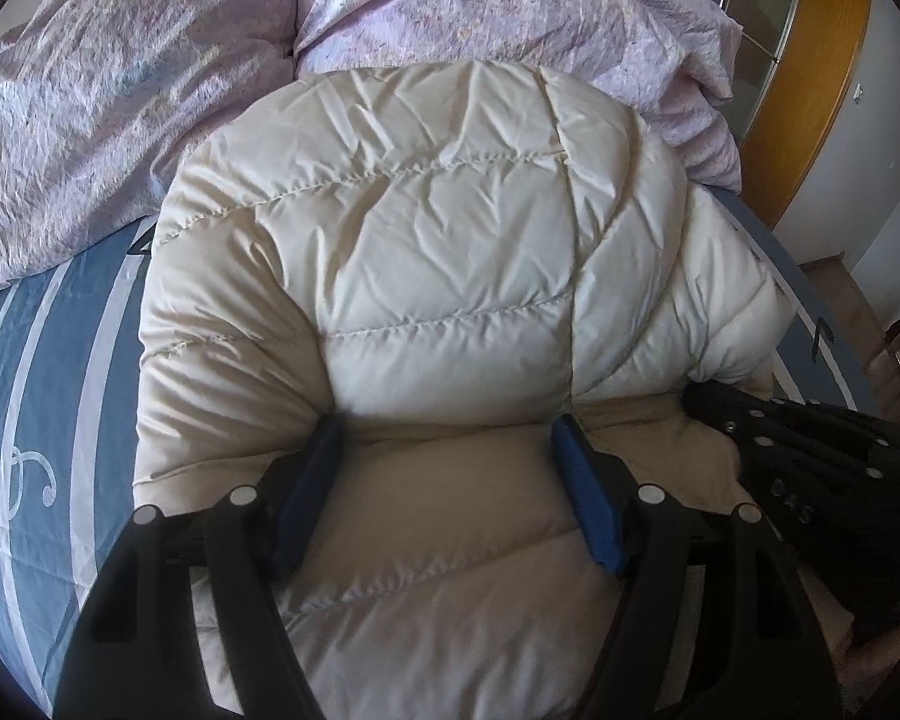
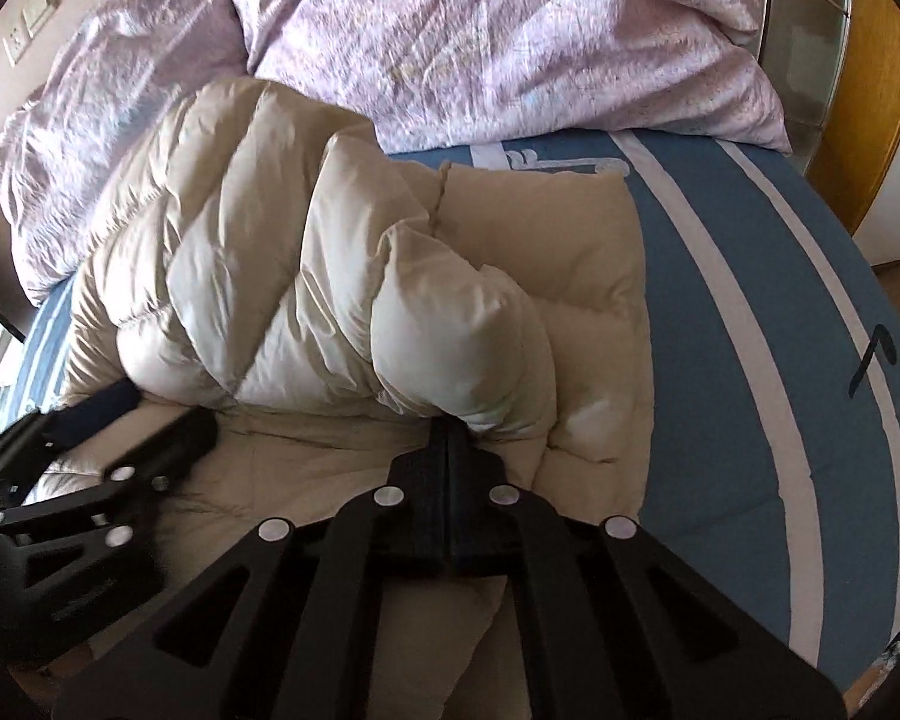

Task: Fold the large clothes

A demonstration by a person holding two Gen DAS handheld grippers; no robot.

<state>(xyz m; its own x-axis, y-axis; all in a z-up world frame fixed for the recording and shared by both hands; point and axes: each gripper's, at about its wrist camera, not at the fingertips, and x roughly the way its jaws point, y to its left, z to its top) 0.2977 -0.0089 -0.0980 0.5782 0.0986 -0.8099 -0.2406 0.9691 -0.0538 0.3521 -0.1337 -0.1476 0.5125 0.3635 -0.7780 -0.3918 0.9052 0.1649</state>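
A cream quilted puffer jacket (image 1: 438, 252) lies on the bed, its upper part folded over onto the lower part. My left gripper (image 1: 450, 438) is open, its blue pads (image 1: 588, 498) resting on the jacket's lower layer at the edge of the folded-over part. It also shows at the left of the right wrist view (image 2: 150, 420). My right gripper (image 2: 447, 429) is shut on a puffy fold of the jacket (image 2: 462, 336) and holds it over the lower layer. It shows as a dark shape in the left wrist view (image 1: 810, 456).
The bed has a blue sheet with white stripes (image 2: 780, 324). A crumpled lilac duvet (image 2: 480, 42) is piled at the far side behind the jacket. A wooden door frame (image 1: 822, 78) and floor lie beyond the bed's right edge.
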